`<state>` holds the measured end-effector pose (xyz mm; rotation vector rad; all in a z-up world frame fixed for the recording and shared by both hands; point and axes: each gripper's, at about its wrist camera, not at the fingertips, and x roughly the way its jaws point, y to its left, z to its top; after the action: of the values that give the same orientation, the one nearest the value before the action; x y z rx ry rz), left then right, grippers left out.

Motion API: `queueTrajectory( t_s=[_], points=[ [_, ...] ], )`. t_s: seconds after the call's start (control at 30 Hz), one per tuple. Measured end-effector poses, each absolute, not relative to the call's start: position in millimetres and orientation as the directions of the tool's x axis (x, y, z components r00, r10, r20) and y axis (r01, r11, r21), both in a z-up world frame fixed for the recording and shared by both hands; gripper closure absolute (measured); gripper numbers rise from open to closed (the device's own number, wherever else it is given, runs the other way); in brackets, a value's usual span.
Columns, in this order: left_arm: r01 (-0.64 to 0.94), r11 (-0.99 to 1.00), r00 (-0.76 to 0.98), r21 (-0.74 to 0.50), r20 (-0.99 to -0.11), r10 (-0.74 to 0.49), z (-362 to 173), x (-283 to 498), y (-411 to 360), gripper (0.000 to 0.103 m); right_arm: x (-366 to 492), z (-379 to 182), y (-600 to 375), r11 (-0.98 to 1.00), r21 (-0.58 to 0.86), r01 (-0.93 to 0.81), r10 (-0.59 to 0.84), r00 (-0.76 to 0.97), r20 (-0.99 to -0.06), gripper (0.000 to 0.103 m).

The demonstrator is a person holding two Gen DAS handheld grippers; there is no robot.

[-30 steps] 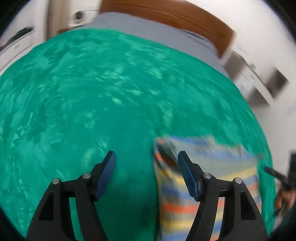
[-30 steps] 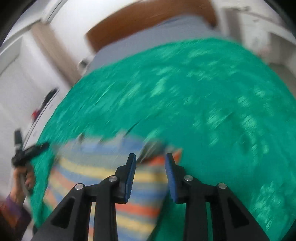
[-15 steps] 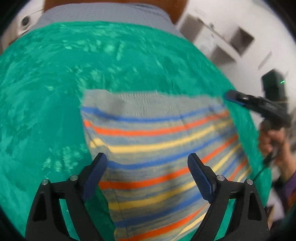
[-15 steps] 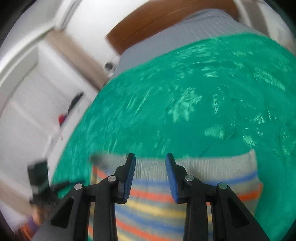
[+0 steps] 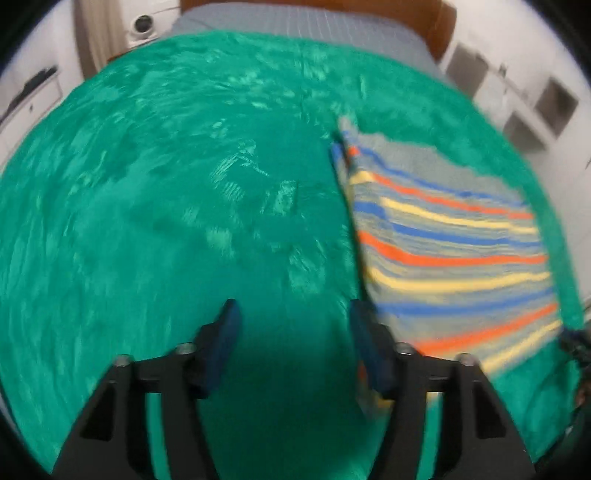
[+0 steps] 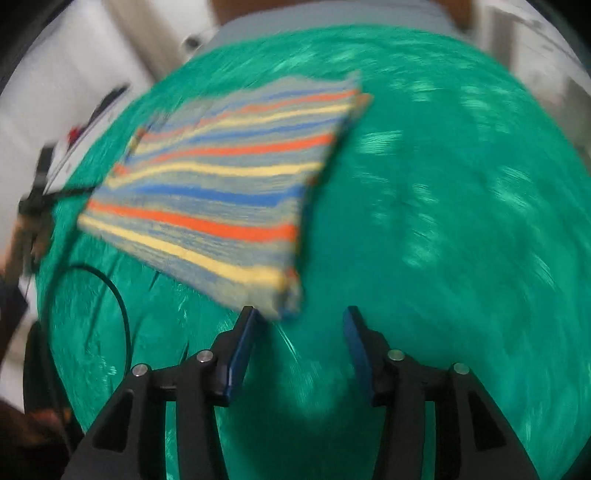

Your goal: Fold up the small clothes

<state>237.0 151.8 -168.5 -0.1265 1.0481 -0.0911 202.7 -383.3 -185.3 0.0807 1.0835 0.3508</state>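
A striped garment (image 5: 450, 254) in grey, blue, orange and yellow lies folded flat on the green bedspread (image 5: 166, 221). In the left wrist view it lies to the right of my left gripper (image 5: 295, 332), which is open and empty over bare bedspread; its right finger sits at the garment's near left edge. In the right wrist view the garment (image 6: 221, 188) lies up and left of my right gripper (image 6: 299, 332), which is open and empty, its left fingertip just below the garment's near corner.
The green bedspread (image 6: 443, 221) covers a bed with a grey sheet (image 5: 303, 26) and a wooden headboard (image 5: 439, 22) at the far end. White furniture stands at both sides. A black cable (image 6: 110, 291) lies on the bedspread at the left, beside the other hand.
Both grippers have drawn back off the garment. The right gripper's jaws have opened wider. The garment now lies folded beside each gripper instead of under it.
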Motion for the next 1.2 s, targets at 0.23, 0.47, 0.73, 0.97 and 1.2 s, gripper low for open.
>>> queueTrajectory(
  t_s=[0.23, 0.47, 0.73, 0.97, 1.2],
  points=[
    [-0.008, 0.988, 0.613, -0.154, -0.782, -0.117, -182, 150, 118, 0.01, 113, -178, -377, 0.981, 0.11, -0.159, 0.186, 0.62, -0.762, 0.039],
    [-0.008, 0.999, 0.683, -0.044, -0.73, -0.026, -220, 128, 97, 0.002, 68, -178, -357, 0.979, -0.197, -0.051, -0.084, 0.78, -0.62, 0.032],
    [0.001, 1.0, 0.69, -0.029, -0.724, -0.022, -226, 132, 97, 0.001, 72, -214, -380, 0.998, 0.059, -0.006, 0.045, 0.721, -0.692, 0.024],
    [0.005, 1.0, 0.697, -0.029, -0.716, -0.024, -230, 125, 94, 0.001, 75, -223, -385, 0.994, 0.109, -0.025, 0.093, 0.734, -0.673, 0.018],
    [0.004, 0.999, 0.7, -0.031, -0.714, -0.026, -230, 124, 94, 0.001, 74, -226, -384, 0.994, 0.106, -0.028, 0.091, 0.748, -0.657, 0.018]
  ],
)
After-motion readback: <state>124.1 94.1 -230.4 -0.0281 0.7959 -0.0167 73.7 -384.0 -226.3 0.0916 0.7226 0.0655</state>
